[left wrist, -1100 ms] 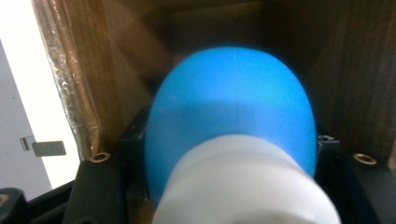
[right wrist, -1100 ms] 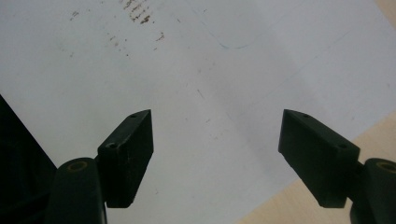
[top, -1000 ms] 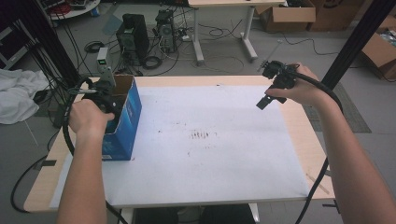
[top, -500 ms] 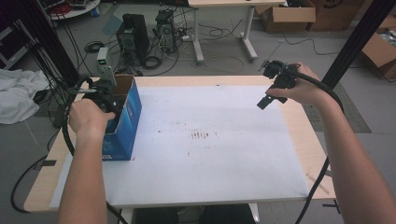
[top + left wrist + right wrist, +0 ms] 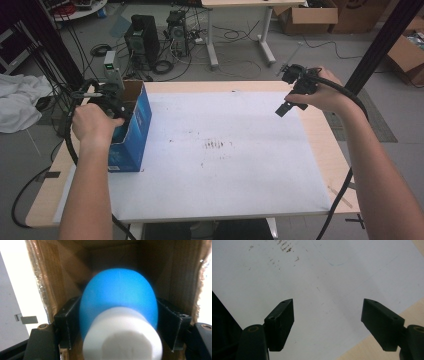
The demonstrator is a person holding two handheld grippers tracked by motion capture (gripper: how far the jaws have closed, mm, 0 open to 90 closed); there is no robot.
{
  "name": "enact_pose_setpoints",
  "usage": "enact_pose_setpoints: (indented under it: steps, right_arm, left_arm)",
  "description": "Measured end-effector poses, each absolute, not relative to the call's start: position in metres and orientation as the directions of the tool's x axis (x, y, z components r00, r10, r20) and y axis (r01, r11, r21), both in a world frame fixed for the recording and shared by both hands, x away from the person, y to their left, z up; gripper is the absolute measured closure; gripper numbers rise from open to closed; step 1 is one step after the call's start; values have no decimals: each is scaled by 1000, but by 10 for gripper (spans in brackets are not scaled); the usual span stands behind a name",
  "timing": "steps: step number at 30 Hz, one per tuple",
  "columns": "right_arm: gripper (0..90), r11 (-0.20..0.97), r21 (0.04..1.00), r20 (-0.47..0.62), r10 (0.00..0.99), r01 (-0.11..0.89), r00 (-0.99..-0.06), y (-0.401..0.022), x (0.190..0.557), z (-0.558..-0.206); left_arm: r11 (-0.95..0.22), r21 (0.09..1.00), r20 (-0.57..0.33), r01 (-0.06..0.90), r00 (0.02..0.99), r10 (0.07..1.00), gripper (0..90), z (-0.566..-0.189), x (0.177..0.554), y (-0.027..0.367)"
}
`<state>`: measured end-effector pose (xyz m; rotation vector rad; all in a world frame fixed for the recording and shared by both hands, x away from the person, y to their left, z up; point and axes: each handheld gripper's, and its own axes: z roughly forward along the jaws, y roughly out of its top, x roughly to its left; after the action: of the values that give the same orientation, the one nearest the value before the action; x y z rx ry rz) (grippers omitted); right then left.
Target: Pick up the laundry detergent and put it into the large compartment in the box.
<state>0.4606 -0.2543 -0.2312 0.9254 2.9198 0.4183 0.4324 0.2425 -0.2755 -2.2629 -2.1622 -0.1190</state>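
Two grippers: left gripper (image 5: 112, 102) at 9 o'clock on the table (image 5: 320, 145), right gripper (image 5: 287, 107) at 2 o'clock.
Left gripper state: jaws have just been opening inside the box; blue bulb (image 5: 118, 300) sits between them, pads at its sides, contact unclear.
Right gripper state: jaws wide apart (image 5: 328, 325), nothing between, over the white sheet (image 5: 317, 277).
Blue bulb: one, white neck (image 5: 122, 340), inside the blue carton (image 5: 135, 130).
Carton count: one.
Writing: small white print low on the carton, unreadable.
View difference: left gripper view reveals the carton's brown inner walls (image 5: 175, 272).
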Motion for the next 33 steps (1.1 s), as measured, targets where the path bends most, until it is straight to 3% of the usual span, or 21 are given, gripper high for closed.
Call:
enact_pose_setpoints:
  steps: [7, 21, 33]
  right_arm:
    - [265, 786, 275, 35, 567, 554, -823, -254, 459, -230]
    - [265, 784, 277, 32, 571, 556, -821, -253, 458, -229]
    - [265, 785, 276, 31, 570, 555, -821, -251, 458, -229]
  left_arm:
    - [-41, 22, 42, 999, 40, 998, 276, -270, 432, 245]
    - [-73, 110, 23, 991, 71, 997, 207, -244, 424, 245]
    - [-170, 183, 35, 968, 166, 985, 192, -206, 411, 239]
